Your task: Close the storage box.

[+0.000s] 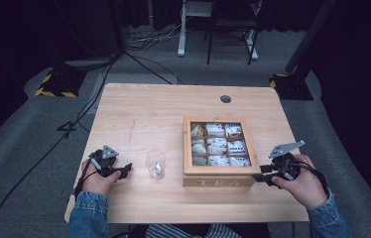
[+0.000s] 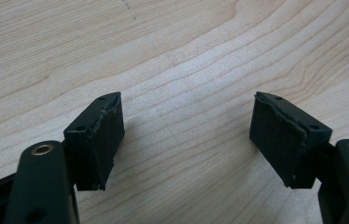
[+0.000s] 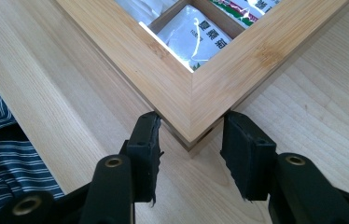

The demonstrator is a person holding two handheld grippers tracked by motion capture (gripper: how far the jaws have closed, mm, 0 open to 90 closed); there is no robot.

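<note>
Tabletop (image 1: 139, 109): light wood, round hole near far edge.

Tea box (image 1: 220, 174): wooden, lettered "TEA", windowed lid over nine compartments of packets; sits right of centre, toward the near edge.

Glass cup (image 1: 155, 164): clear, just left of the box.

Left hand-held gripper (image 1: 125, 169): near left edge, jaws wide apart, holding nothing.

Right hand-held gripper (image 3: 190, 140): jaws partly open, straddling the box's near right corner.
</note>
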